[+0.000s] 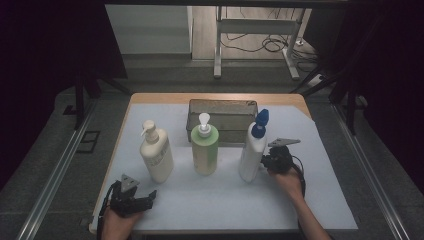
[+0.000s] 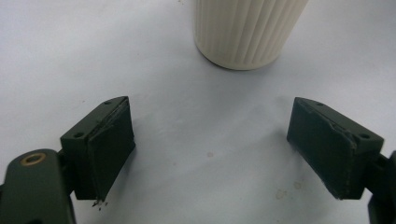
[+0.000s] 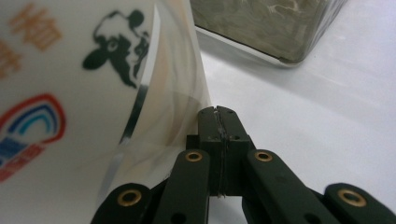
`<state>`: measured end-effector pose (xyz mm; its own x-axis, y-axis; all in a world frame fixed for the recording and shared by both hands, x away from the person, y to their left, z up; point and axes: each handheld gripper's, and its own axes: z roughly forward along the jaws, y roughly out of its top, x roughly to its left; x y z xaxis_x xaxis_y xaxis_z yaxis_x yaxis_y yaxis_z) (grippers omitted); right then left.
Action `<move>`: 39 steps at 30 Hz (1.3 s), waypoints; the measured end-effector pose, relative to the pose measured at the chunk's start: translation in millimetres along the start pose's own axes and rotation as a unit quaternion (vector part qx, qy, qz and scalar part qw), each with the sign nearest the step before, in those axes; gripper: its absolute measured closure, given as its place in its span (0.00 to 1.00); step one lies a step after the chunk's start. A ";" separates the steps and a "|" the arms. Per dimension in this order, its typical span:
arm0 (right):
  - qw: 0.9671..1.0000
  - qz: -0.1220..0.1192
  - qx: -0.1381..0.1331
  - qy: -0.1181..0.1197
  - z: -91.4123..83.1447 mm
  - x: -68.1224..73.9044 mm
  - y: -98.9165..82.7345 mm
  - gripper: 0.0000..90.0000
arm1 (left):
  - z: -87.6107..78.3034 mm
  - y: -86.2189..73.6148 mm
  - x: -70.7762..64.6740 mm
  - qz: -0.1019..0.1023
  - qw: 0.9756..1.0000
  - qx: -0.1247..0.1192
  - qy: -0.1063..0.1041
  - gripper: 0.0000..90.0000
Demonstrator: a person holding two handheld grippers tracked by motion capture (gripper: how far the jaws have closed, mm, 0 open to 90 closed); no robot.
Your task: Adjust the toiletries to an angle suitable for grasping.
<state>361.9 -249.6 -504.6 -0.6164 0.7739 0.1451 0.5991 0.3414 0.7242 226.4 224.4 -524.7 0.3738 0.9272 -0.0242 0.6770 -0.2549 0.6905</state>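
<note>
The left gripper [image 1: 146,199] rests at the near left corner of the white mat [image 1: 220,200], held in the person's left hand [image 1: 117,226]. Its jaws stand wide apart with nothing between them; in the left gripper view [image 2: 210,147] only bare mat lies between the two black pads [image 2: 112,144]. Directly ahead of this gripper, apart from it, stands the cream ribbed plastic pump bottle [image 1: 156,152], upright; its round base [image 2: 247,32] appears just beyond the open jaws.

To the right of the cream bottle, well clear of both grippers, stands the green translucent pump bottle with a white pump head [image 1: 205,147], upright. Behind it, toward the far edge of the table, sits the grey rectangular metal basket [image 1: 222,107].

Further right stands the white plastic bottle with a blue pump top [image 1: 252,150], upright, with a printed cow figure on its label [image 3: 119,46]. The right gripper [image 1: 263,161], held in the person's right hand [image 1: 289,181], sits just beside the right flank of this bottle. Its jaws are fully closed, pad against pad, with nothing clamped [image 3: 218,114]. The closed tips lie right against the lower wall of the white bottle; actual contact cannot be confirmed. A corner of the basket [image 3: 280,32] lies beyond the tips.
</note>
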 end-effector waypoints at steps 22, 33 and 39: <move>0.999 -0.024 -0.003 0.021 -48.1 23.7 -27.3 1.00 | 0.1 0.0 -0.2 -0.001 1.000 -0.001 0.000 0.16; 0.997 -0.054 -0.004 0.052 -51.0 60.8 -28.4 1.00 | 0.0 -0.1 -0.2 -0.001 1.000 -0.001 0.000 0.16; 0.996 -0.072 -0.005 0.051 -38.7 78.1 -22.5 1.00 | 0.0 -0.1 -0.3 -0.002 1.000 -0.001 0.000 0.16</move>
<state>280.5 -217.4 -483.5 -0.7449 0.6586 0.1070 0.4956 0.4387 0.7496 226.3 224.1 -524.8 0.3712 0.9282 -0.0275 0.6774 -0.2504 0.6917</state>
